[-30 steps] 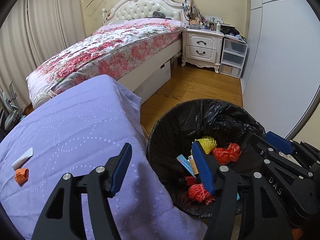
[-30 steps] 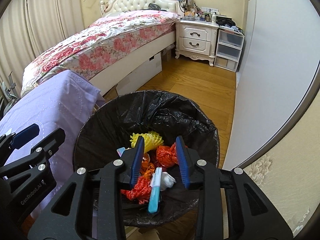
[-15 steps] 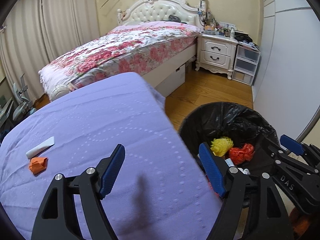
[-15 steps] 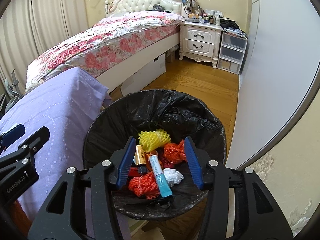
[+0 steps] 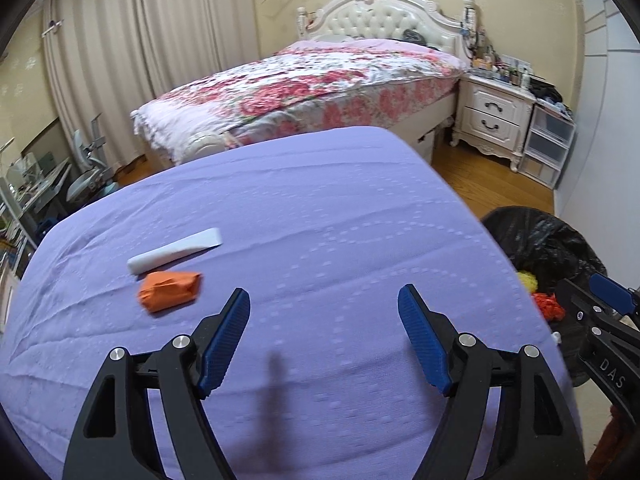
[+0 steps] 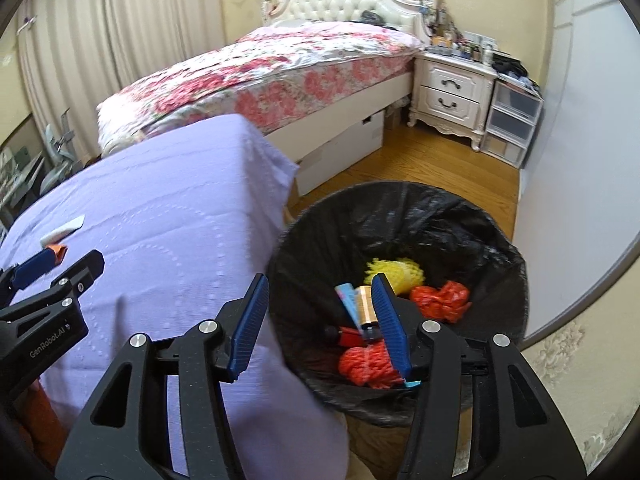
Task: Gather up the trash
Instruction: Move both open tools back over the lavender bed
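Ahead-left of the spread, empty left tongs (image 5: 323,312) lies an orange, seemingly crumpled wrapper (image 5: 169,290)

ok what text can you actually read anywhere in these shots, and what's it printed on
"DAS": white letters on the black body of the right gripper, seen in the left wrist view.
"GenRobot.AI": white letters on the black body of the left gripper, seen in the right wrist view.
Trash in the bin and bottles on the nightstand: any print is too small or blurred to read.

"DAS" on the right gripper (image 5: 612,308); "GenRobot.AI" on the left gripper (image 6: 52,268).
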Demonstrator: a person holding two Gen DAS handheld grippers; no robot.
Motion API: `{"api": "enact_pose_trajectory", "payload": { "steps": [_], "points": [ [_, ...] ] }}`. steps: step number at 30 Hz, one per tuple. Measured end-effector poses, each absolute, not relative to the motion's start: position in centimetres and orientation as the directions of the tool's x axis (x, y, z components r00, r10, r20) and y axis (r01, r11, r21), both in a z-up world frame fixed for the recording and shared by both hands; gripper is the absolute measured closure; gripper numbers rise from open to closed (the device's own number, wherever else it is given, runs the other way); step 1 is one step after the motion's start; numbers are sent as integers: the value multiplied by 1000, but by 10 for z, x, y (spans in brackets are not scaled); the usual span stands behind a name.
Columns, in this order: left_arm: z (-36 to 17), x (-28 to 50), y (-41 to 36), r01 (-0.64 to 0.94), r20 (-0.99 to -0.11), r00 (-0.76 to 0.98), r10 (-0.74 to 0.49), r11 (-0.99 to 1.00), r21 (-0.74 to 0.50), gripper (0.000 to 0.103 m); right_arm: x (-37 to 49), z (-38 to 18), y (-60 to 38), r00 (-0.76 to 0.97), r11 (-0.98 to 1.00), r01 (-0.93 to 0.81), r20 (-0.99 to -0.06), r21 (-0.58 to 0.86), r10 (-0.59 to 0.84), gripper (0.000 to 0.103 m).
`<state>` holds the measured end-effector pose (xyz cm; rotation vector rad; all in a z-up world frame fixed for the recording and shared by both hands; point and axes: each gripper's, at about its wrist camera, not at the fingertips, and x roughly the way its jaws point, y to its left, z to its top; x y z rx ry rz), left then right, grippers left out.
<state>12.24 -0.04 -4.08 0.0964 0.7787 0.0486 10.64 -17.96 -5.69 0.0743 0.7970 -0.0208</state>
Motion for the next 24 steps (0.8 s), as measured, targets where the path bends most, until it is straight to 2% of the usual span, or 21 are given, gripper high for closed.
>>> {"api": "enact_pose_trajectory", "payload": {
  "steps": [12, 15, 17, 24],
  "points": [
    [-47, 115, 82, -168, -719, 668, 191, 980, 104, 29, 123, -55, -101, 669, 993, -113, -735, 40, 106, 50],
    [-50, 121, 94, -184, -735, 653, 179, 980, 75, 29, 133, -58, -88, 646, 991, -129, -755, 39, 114, 50],
    [-50, 125, 99, -190, -739, 650, 177, 979, 68, 29, 138, -59, -80, 643, 991, -131, -759, 22, 102, 43],
    [-55, 145, 108, -181, -761, 627, 165, 981, 64, 29, 151, -63, -61, 633, 987, -161, -769, -23, 85, 38]
  ]
}}
